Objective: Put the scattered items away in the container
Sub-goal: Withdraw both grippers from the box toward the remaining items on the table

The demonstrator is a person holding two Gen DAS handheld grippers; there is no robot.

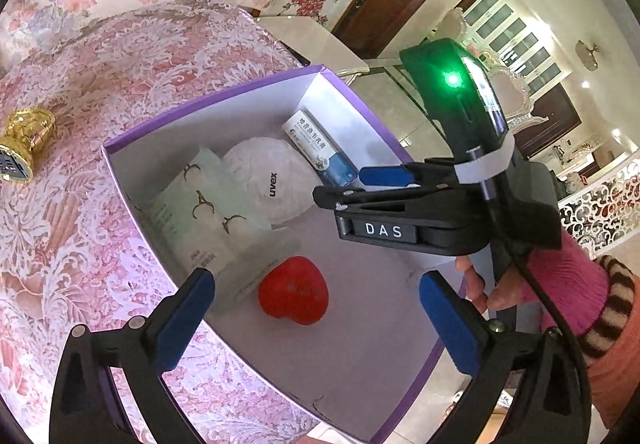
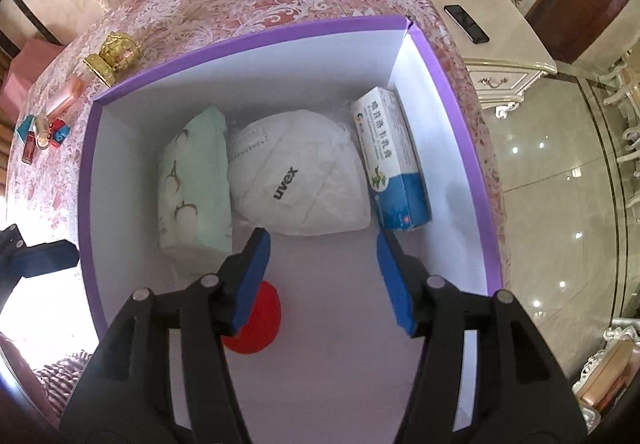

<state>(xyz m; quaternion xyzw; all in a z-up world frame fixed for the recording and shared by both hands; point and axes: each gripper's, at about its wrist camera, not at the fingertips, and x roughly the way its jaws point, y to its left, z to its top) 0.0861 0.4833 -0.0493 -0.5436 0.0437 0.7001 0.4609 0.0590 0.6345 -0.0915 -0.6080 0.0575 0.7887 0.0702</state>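
Note:
A purple box (image 1: 224,95) (image 2: 248,39) with white inside stands on the floral lace cover. In it lie a green tissue pack (image 2: 196,179), a white uvex mask (image 2: 296,175), a blue-and-white carton (image 2: 394,159) and a red heart (image 1: 294,290) (image 2: 260,324). My right gripper (image 2: 322,240) (image 1: 340,187) points down into the box, open, with nothing between its pads; the heart lies on the box floor under its left finger. My left gripper (image 1: 318,278) hovers open over the box's near corner, above the heart, holding nothing.
Outside the box, a gold jar (image 1: 24,139) (image 2: 114,55) stands on the cover. Further left lie a pink tube (image 2: 66,95) and a small red-and-blue toy (image 2: 56,131). A cream nightstand (image 2: 512,59) with a phone (image 2: 466,23) stands beyond, and glossy floor lies to the right.

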